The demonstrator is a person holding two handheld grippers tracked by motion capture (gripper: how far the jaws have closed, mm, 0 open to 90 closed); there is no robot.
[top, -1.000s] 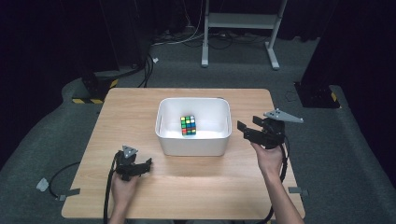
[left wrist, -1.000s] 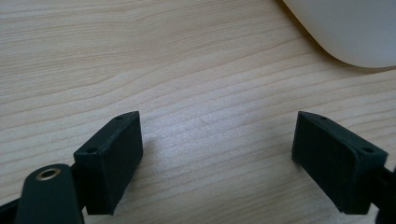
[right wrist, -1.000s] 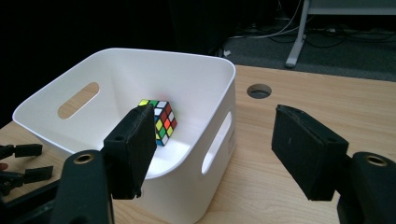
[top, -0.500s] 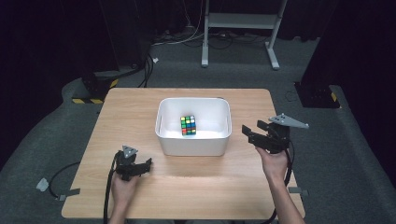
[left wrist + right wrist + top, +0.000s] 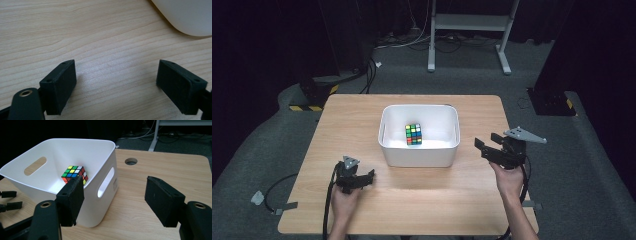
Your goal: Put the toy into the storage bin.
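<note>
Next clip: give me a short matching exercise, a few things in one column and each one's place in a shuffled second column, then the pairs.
Things:
1. puzzle cube
2. white bin
3. left gripper
4. right gripper

Places:
A. middle of the wooden table
B. just off the bin's right side
C. inside the bin
D. low over the table, near the bin's front left corner

Pairs: 1-C, 2-A, 3-D, 4-B

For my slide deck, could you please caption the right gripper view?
Right gripper, jaws apart and empty, faces a white bin holding a colour cube.
</note>
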